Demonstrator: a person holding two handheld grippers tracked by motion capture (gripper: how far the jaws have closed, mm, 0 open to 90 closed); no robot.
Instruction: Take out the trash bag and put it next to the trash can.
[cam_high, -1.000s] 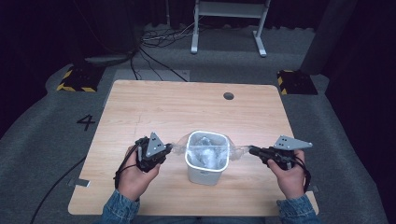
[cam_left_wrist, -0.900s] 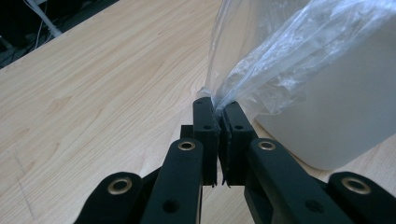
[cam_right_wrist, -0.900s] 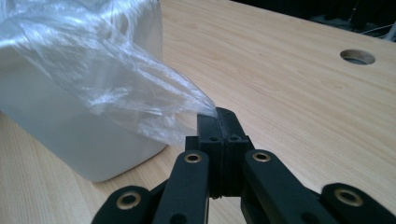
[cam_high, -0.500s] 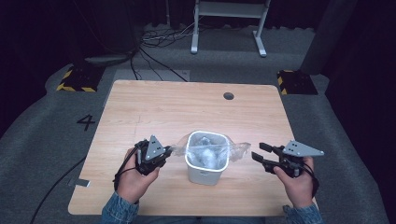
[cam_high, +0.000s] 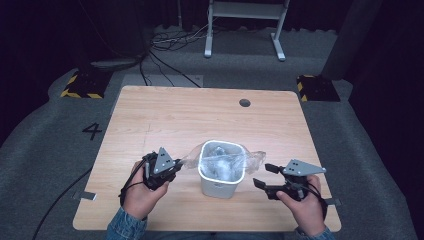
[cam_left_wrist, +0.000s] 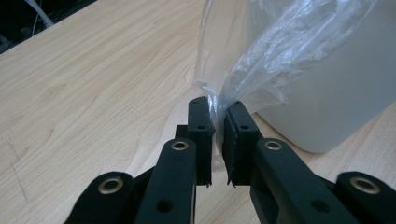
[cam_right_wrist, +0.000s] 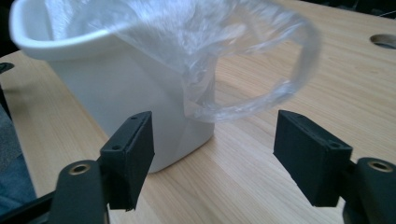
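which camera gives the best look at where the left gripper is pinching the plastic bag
The left gripper view: its closed jaws clamp the plastic bag beside the white bin. The high view shows the left gripper small; the right gripper view shows the bag's other, free edge.

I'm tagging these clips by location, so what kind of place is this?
Probably a lab or recording studio, not a home: a lone wooden table on grey carpet marked with the number 4, dark surroundings, loose floor cables, and yellow-black striped floor blocks.

Black tool (cam_high: 266, 176) with brass screws, grey plate; denim sleeves (cam_high: 122, 230).
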